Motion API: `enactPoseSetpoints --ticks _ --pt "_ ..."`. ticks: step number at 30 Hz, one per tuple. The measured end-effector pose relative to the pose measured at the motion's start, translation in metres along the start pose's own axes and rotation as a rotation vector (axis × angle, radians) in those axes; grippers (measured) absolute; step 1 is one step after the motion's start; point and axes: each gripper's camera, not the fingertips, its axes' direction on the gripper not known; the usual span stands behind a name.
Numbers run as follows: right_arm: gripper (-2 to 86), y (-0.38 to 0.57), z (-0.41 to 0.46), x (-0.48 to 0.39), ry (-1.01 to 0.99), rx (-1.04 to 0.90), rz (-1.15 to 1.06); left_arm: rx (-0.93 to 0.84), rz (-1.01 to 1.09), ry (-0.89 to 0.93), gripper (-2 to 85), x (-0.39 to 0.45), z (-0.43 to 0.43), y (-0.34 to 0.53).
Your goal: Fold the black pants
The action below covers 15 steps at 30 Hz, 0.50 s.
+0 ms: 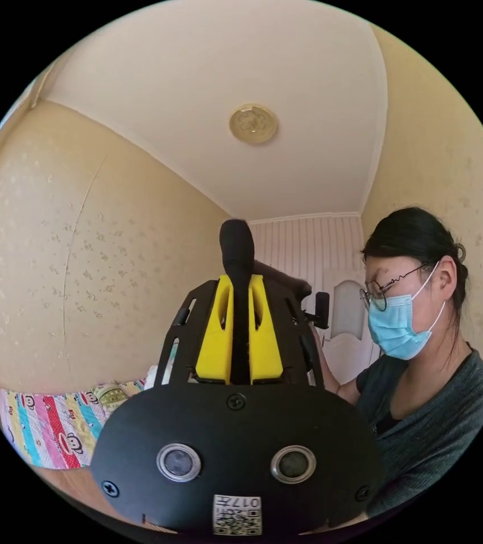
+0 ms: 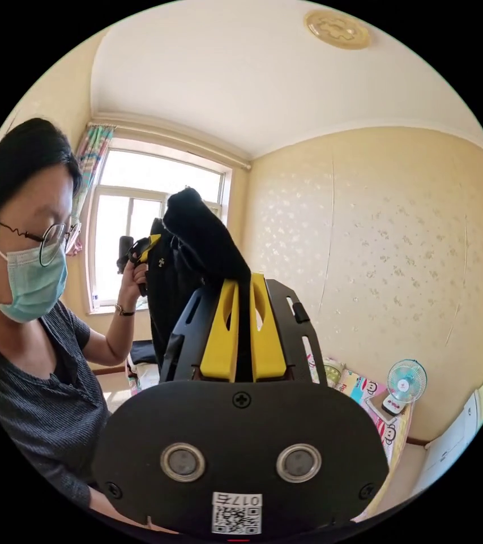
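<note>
The black pants (image 1: 236, 243) are held up in the air between both grippers. In the left gripper view, my left gripper (image 1: 240, 280) has its yellow jaws shut on a fold of the black cloth, which pokes up above the tips. Behind it, the right gripper (image 1: 319, 309) shows small and dark. In the right gripper view, my right gripper (image 2: 243, 280) is shut on the pants (image 2: 196, 226) too. The cloth runs from it across to the left gripper (image 2: 142, 249), held in a person's hand (image 2: 131, 277), and hangs down below it.
A person (image 2: 31, 340) in a mask and dark grey top stands close between the grippers. A striped bedspread (image 1: 48, 425) lies low by the wall. A small fan (image 2: 405, 382) stands on the bed by the wall; a window (image 2: 139, 215) is behind.
</note>
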Motion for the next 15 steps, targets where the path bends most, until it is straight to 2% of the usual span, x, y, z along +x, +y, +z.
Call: enactPoseSetpoints --ticks 3,5,7,9,11,12,14,15 --pt "3.9 0.026 0.046 0.062 -0.028 -0.107 0.162 -0.042 -0.129 -0.05 4.4 -0.039 0.019 0.035" --pt "3.8 0.053 0.08 0.101 0.012 -0.176 0.258 -0.087 -0.277 -0.165 4.2 -0.082 0.043 0.088" --pt "3.5 0.076 0.137 0.162 0.142 -0.316 0.315 -0.141 -0.372 -0.233 3.9 -0.12 0.074 0.125" --pt "3.3 0.085 0.184 0.225 0.183 -0.397 0.377 -0.254 -0.377 -0.309 3.8 -0.164 0.118 0.145" --pt "3.2 0.09 0.231 0.295 0.203 -0.437 0.462 -0.337 -0.399 -0.35 4.1 -0.243 0.179 0.164" --pt "3.1 0.092 0.265 0.339 0.252 -0.462 0.491 -0.333 -0.446 -0.34 4.3 -0.269 0.193 0.171" --pt "2.9 0.103 0.315 0.404 0.281 -0.489 0.539 -0.325 -0.624 -0.303 5.3 -0.371 0.241 0.206" --pt "2.8 0.116 0.342 0.441 0.283 -0.567 0.585 -0.337 -0.656 -0.316 5.7 -0.394 0.25 0.218"
